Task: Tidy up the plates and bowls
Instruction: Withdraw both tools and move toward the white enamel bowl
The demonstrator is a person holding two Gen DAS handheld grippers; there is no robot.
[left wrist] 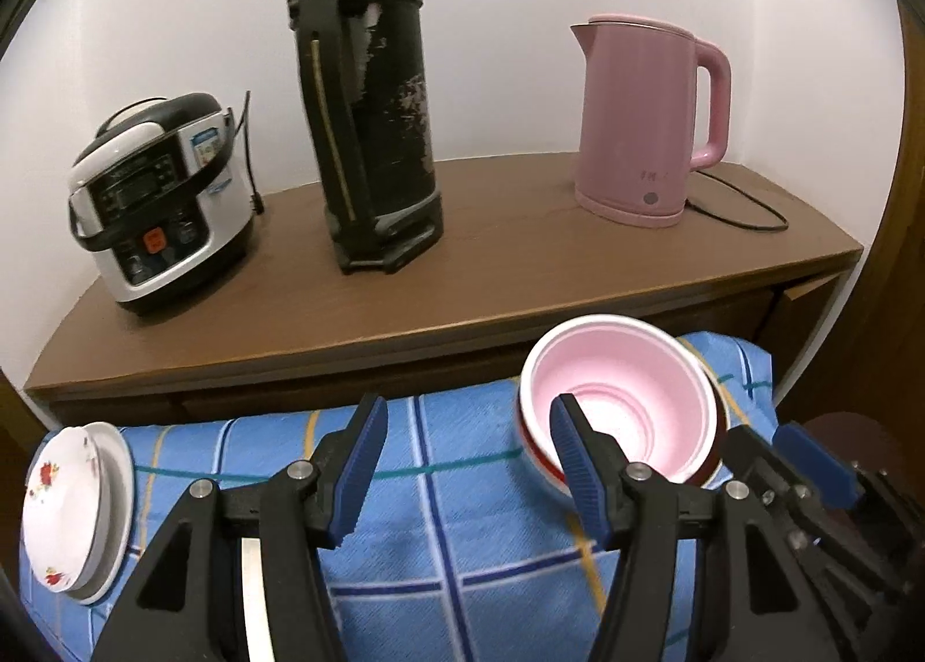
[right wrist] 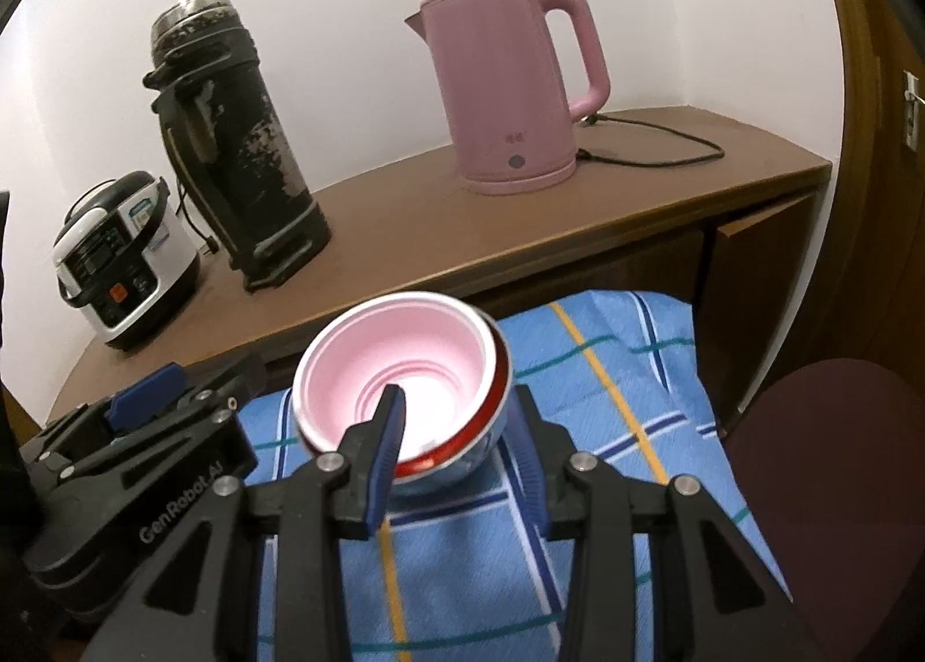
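Right hand-held gripper (right wrist: pixel 457 445) seen released, straddling wall of nested bowls (right wrist: pixel 404 373); left hand-held gripper (left wrist: pixel 468 465) released, empty. Bowls may be tipped if rim is snagged.

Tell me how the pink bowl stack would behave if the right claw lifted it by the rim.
The pink bowl stack looks thin-walled, so probably light. It sits tilted on the soft blue cloth, so it may rock. Its glossy rim might slip.
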